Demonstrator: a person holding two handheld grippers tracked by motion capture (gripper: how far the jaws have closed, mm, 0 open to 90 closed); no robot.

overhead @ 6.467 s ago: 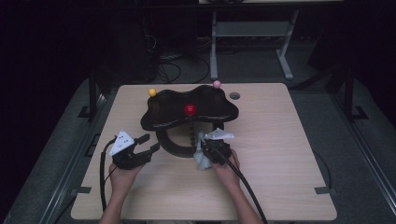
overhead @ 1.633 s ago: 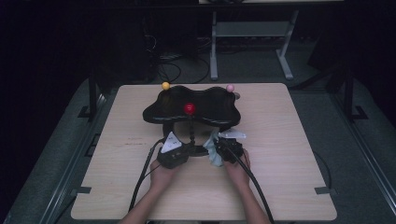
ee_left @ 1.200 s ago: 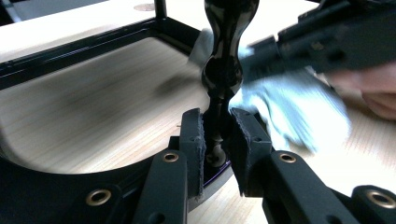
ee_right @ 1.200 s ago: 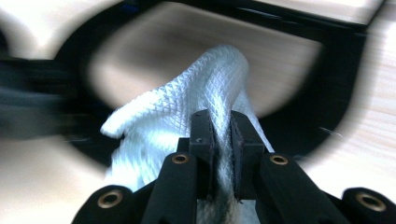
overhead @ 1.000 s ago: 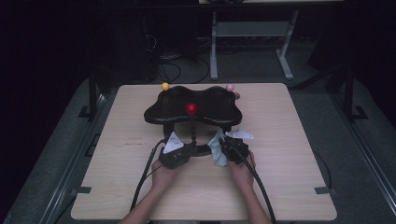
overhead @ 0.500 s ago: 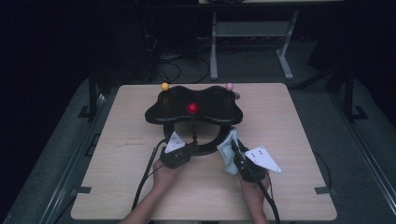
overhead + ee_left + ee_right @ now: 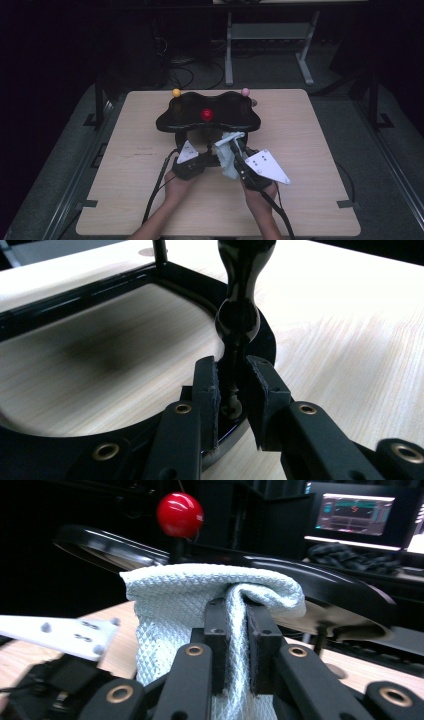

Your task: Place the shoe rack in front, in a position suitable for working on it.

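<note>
Between right tongs [image 7: 235, 645]: pale cloth [image 7: 200, 600], clenched; left tongs [image 7: 232, 390] clamp black stand post [image 7: 235, 335].

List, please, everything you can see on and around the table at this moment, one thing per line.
table: one, light wood, centre of the high view.
stand: one, glossy black, wavy top on thin posts over a ring base, far middle of the table.
red ball: one, on the stand's top, centre.
yellow ball: one, at the stand's far left corner.
pink ball: one, at the stand's far right corner.
cloth: one, pale blue-grey, waffle weave, pinched in the right gripper.
metal frame: one, grey, on the floor beyond the table.
left gripper: black, shut on a post of the stand.
right gripper: black, shut on the cloth, just in front of the stand.
</note>
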